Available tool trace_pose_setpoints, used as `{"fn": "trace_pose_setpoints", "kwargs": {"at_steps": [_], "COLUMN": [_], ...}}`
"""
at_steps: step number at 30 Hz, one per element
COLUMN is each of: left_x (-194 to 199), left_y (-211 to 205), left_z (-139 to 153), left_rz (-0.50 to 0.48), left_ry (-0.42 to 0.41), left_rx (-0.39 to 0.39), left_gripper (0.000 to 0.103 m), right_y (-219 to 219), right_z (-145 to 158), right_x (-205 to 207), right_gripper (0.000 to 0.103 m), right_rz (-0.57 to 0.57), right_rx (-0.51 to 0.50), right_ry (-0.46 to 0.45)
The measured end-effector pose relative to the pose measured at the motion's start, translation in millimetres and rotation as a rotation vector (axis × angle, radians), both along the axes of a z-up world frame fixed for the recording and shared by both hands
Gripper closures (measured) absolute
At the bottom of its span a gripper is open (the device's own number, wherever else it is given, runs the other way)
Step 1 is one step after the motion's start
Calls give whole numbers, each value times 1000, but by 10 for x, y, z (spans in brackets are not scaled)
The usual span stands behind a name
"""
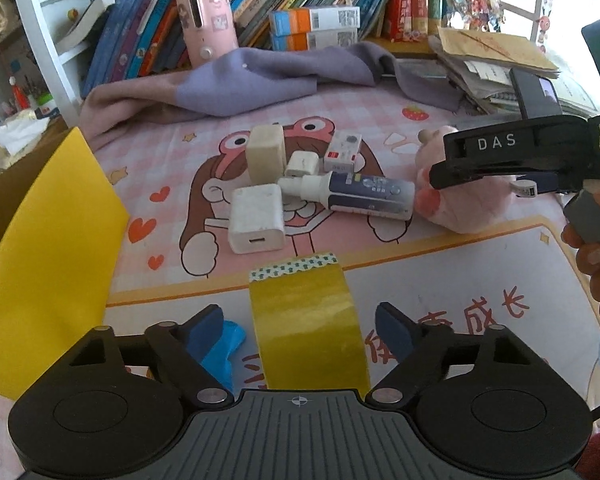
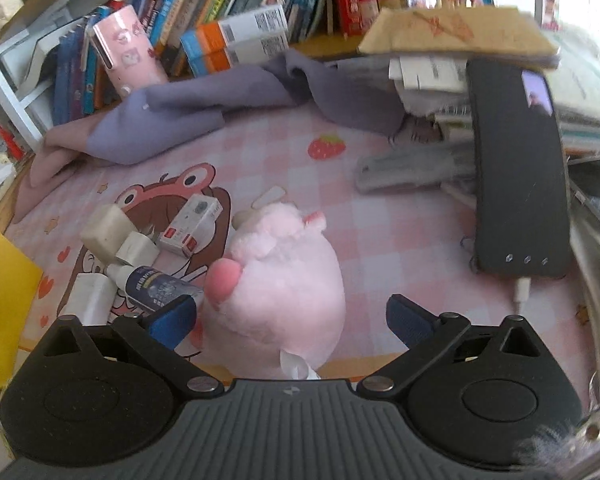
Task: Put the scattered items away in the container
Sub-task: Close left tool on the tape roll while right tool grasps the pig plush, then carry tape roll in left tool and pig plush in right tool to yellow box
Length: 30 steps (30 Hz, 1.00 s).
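My left gripper (image 1: 300, 322) is open around an upright roll of yellow tape (image 1: 306, 320); its blue pads stand apart from the roll. Beyond it lie a white charger (image 1: 256, 218), a spray bottle (image 1: 356, 194), a beige block (image 1: 265, 153), a small white adapter (image 1: 302, 163) and a small white box (image 1: 342, 153). A yellow container wall (image 1: 48, 248) rises at the left. My right gripper (image 2: 292, 316) is open over a pink plush toy (image 2: 280, 276), which sits between its fingers; this gripper also shows in the left wrist view (image 1: 500, 156).
A purple cloth (image 1: 236, 84) lies bunched behind the items. Books line the shelf, with a pink cylinder (image 1: 206, 20) before them. A black phone (image 2: 516, 168) on a cable leans against a paper stack (image 2: 460, 52) at the right.
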<state>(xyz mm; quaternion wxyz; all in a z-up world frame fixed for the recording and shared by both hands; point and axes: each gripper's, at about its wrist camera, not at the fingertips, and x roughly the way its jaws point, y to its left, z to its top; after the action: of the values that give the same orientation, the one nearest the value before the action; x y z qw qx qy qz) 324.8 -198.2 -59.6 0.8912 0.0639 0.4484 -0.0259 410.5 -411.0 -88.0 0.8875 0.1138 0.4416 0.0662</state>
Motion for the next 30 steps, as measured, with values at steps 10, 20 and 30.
{"fn": "trace_pose_setpoints", "kwargs": {"at_steps": [10,20,30], "left_x": [13,-120,-329], "left_y": [-27,-56,-127], "left_z": [-34,90,287], "left_rz": [2,-22,-88], "left_ry": [49,7,-79], "left_rx": [13,11,-2], "left_gripper": [62,63,63], "right_y": [-11,-104,-37], "right_z": [-12,164,315], "right_x": [1,-225,-548], "right_gripper": [40,45,45], "right_rz": [49,68,118], "right_rx": [69,83,73], "right_ry": [6,-64,-100]}}
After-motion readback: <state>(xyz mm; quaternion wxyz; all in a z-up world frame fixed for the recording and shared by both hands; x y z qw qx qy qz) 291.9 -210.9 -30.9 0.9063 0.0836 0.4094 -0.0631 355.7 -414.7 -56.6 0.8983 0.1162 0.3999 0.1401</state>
